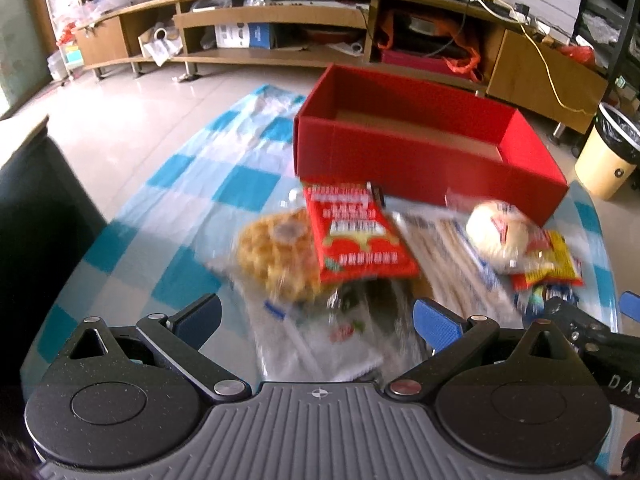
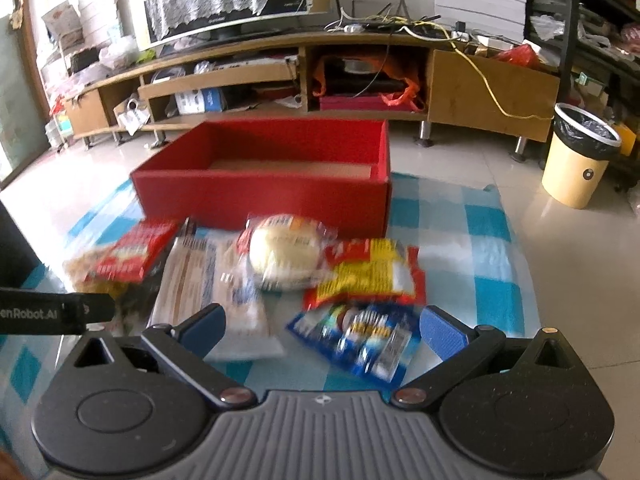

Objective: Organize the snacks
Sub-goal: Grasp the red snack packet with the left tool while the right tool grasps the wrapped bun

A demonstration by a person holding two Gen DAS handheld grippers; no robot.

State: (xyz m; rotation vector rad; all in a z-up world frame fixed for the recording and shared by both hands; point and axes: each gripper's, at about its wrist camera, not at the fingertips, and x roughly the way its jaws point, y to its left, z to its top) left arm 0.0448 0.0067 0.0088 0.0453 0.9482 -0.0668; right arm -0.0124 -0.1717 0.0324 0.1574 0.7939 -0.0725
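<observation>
Both hand-held grippers, the left (image 1: 316, 320) and the right (image 2: 322, 326), hang wide apart and hold nothing above the snacks (image 2: 280, 258) piled on the table (image 2: 472, 256) before the empty red box (image 2: 260, 184), so pinch one pack's edge gently.

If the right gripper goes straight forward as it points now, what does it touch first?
Probably the blue snack packet, lying between the open right gripper fingers; the depth is hard to judge.

Open red box (image 2: 264, 184) beyond crowded snack pile (image 2: 280, 264); bare cloth (image 2: 472, 264) right.
</observation>
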